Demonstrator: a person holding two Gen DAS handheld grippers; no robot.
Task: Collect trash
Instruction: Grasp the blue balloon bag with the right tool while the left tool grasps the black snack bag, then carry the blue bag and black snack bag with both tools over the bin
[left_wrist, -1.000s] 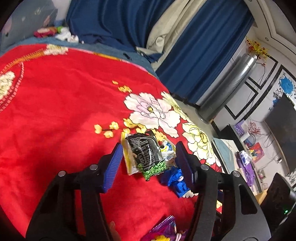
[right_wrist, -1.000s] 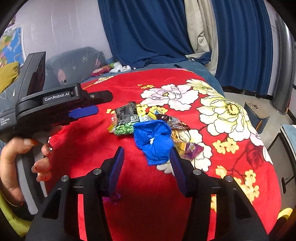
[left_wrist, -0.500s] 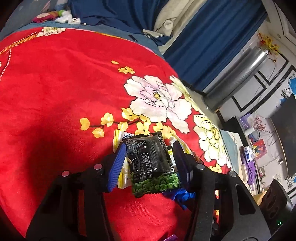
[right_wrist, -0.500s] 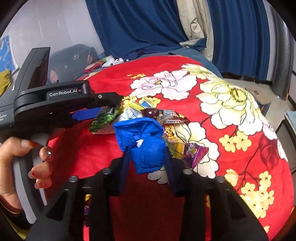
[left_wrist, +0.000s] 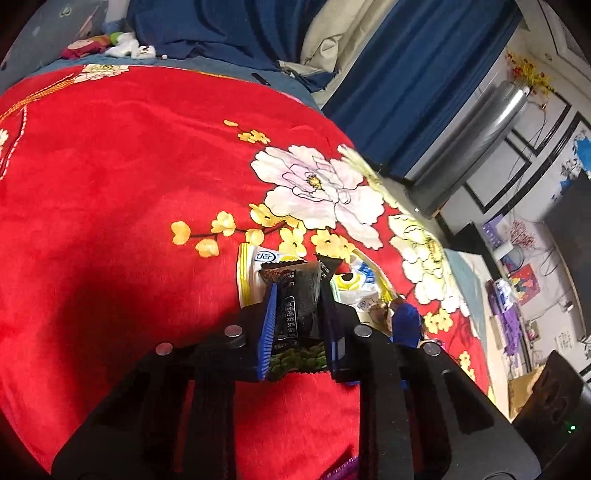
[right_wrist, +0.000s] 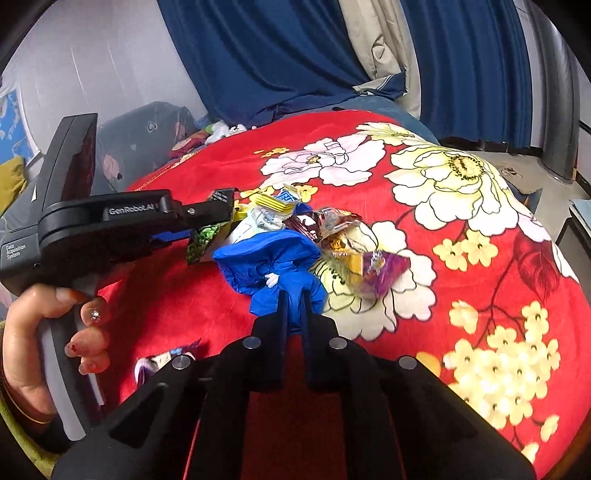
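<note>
On the red floral blanket (right_wrist: 480, 280), the left gripper's (left_wrist: 297, 317) jaws have just closed on a black-green snack packet (left_wrist: 297, 306); the right gripper's (right_wrist: 293, 314) jaws have just pinched the blue crumpled bag (right_wrist: 273, 254).

Both tools got closed just now: left tool (left_wrist: 297, 295) clamped on the black snack packet (left_wrist: 299, 299), right tool (right_wrist: 293, 306) pinched onto the blue wad (right_wrist: 273, 258).

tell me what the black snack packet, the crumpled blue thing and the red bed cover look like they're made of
Black snack packet: glossy printed plastic film, likely; it shines and has a crimped, serrated top edge.
Crumpled blue thing: thin soft plastic, maybe a bag or glove; smooth sheen, loose folds. Hard to say which.
Red bed cover: plush fleece-like fabric, matte and fuzzy, with printed flowers.
</note>
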